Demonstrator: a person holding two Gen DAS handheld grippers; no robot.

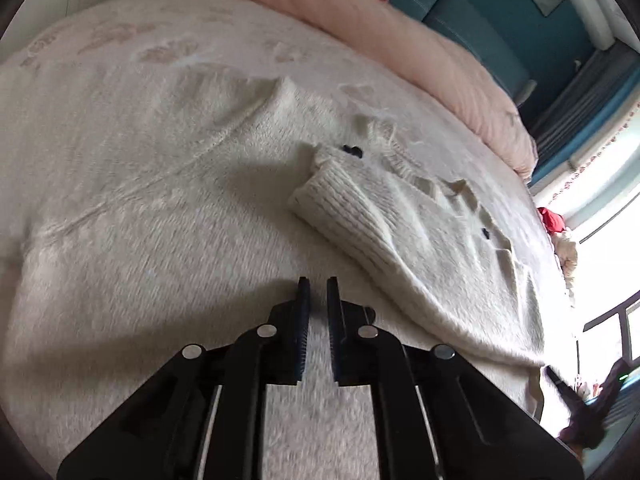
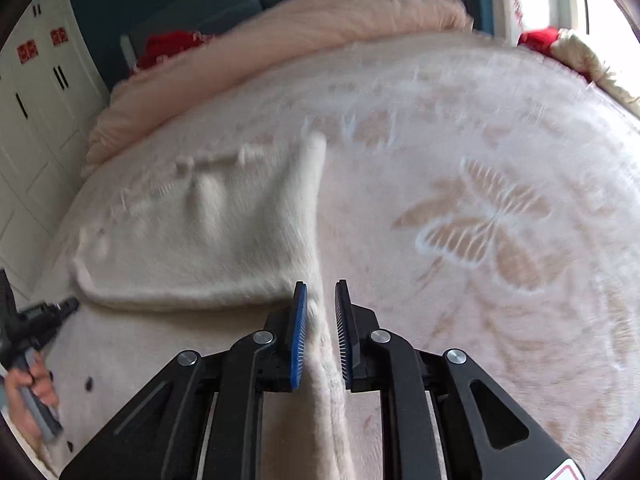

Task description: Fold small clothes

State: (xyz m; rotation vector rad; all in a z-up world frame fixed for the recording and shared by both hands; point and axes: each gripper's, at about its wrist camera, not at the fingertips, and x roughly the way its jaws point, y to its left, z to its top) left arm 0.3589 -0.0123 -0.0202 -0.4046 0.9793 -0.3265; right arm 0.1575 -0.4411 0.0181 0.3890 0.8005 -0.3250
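A fluffy cream knit cardigan (image 1: 168,184) with dark buttons lies spread on the bed. One sleeve (image 1: 360,208) is folded across it, ribbed cuff toward the middle. My left gripper (image 1: 318,284) hovers just above the cardigan body, jaws slightly apart and holding nothing. In the right wrist view the cardigan (image 2: 192,240) lies to the left, and its edge runs between my right gripper's (image 2: 321,292) fingers, which stand a little apart around the fabric. The left gripper (image 2: 40,320) and the hand holding it show at the far left.
A cream bedspread with beige butterfly patterns (image 2: 488,220) covers the bed. A pink quilt (image 1: 400,40) is bunched along the far side. Red fabric (image 2: 172,46) lies behind it. White cupboards (image 2: 36,112) stand left, a bright window (image 1: 608,248) right.
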